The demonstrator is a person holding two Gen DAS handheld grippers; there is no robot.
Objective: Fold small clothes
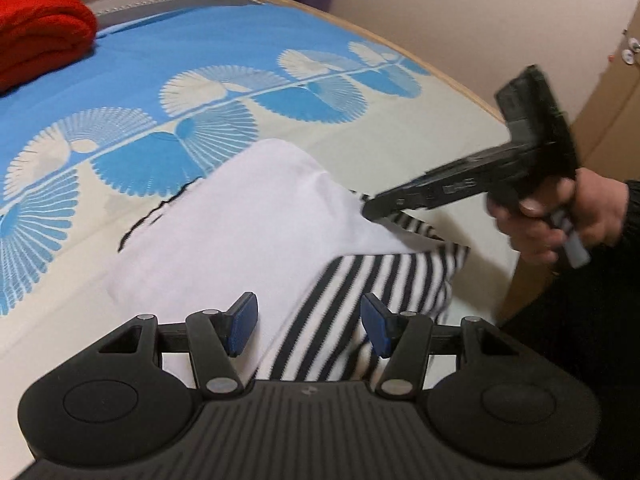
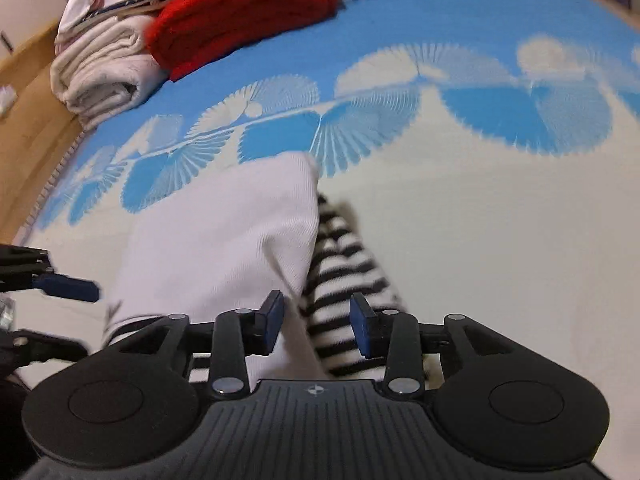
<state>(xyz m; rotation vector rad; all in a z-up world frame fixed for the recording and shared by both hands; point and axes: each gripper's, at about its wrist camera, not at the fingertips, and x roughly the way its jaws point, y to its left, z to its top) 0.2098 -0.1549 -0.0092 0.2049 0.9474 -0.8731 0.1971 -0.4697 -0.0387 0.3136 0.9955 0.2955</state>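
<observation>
— On the bed (image 1: 420, 128), near its front edge, we have the one garment (image 1: 240, 216) we are folding: white on one face, black-and-white stripes on the other. How far are we?

— We judge it about midway. A white part is turned over the striped part, so a first fold seems begun, but the cloth humps up and the striped end (image 2: 344, 264) trails loose. It still needs flattening and at least one more fold.

— And our tongs?

— The left tongs (image 1: 308, 324) hang above the garment with the blue pads well apart, grasping nothing. The right tongs (image 2: 316, 326) also stand parted over the cloth; the pads press on nothing that we can see, so we call them released. From the left view their tip (image 1: 370, 208) sits at the white fold.

— Counts?

— One garment in work. At the far end of the bed, one red blanket (image 2: 240, 8), one cream roll of bedding (image 2: 100, 76), and some further cloth piled on top that we cannot count. Two tongs, one hand (image 1: 560, 216) in view.
</observation>
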